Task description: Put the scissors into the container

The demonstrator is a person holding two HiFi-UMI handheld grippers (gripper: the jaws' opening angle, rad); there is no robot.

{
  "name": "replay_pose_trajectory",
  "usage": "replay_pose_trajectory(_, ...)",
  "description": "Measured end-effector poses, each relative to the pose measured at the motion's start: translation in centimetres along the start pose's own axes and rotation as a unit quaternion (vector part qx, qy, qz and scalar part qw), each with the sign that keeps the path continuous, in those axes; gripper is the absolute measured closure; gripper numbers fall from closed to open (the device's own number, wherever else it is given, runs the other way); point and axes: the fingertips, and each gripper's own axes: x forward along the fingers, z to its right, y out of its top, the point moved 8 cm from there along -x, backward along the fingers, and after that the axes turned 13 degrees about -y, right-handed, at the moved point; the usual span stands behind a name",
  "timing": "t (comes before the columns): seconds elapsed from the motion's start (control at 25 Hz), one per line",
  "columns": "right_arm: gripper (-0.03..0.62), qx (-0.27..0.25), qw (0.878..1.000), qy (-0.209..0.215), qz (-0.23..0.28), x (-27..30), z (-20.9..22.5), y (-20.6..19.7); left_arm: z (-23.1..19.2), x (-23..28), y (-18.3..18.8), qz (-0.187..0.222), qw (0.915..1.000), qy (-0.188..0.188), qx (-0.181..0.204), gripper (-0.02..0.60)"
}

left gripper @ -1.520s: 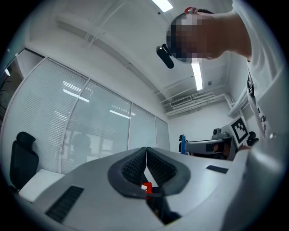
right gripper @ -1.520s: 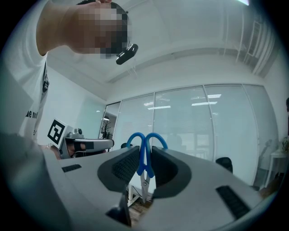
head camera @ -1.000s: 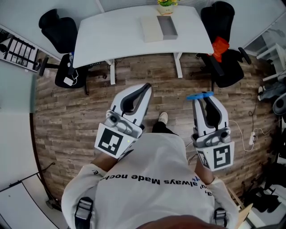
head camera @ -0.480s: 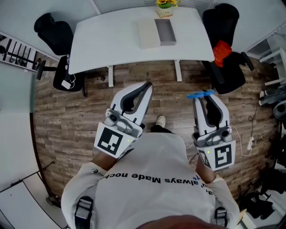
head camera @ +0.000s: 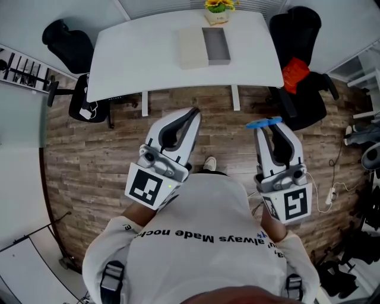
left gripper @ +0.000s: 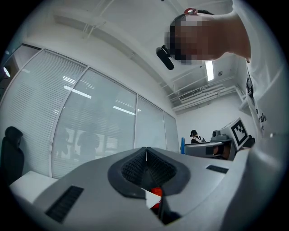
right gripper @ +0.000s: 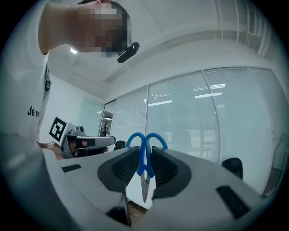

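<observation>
The right gripper (right gripper: 145,159) clamps blue-handled scissors (right gripper: 144,151) between its jaws. The handle loops jut past the fingertips and the blades point back toward the gripper's body. To its left, level with it, the left gripper (left gripper: 145,155) has its jaws pressed together on nothing. Ahead of both, well apart across the wooden floor (head camera: 89,148), an open grey container (head camera: 206,46) sits on a white table (head camera: 136,53), touching a pale flat panel (head camera: 191,48).

Head view: scissors (head camera: 265,124) blades hidden inside right hand-held gripper (head camera: 268,130), only blue handles out. Container (head camera: 228,47) contents too small to tell. Potted plant (head camera: 217,6) cut by top edge.
</observation>
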Motion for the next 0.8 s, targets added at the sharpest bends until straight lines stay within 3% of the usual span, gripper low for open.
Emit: replay_pose_trajectory(0.8, 0.502, 0.010, 1.000, 0.012, -0.002, 1.0, 2.1, -1.3, 0.1, 0.8, -1.5, -0.010, 0.9996, 0.026, -0.004, 0.561)
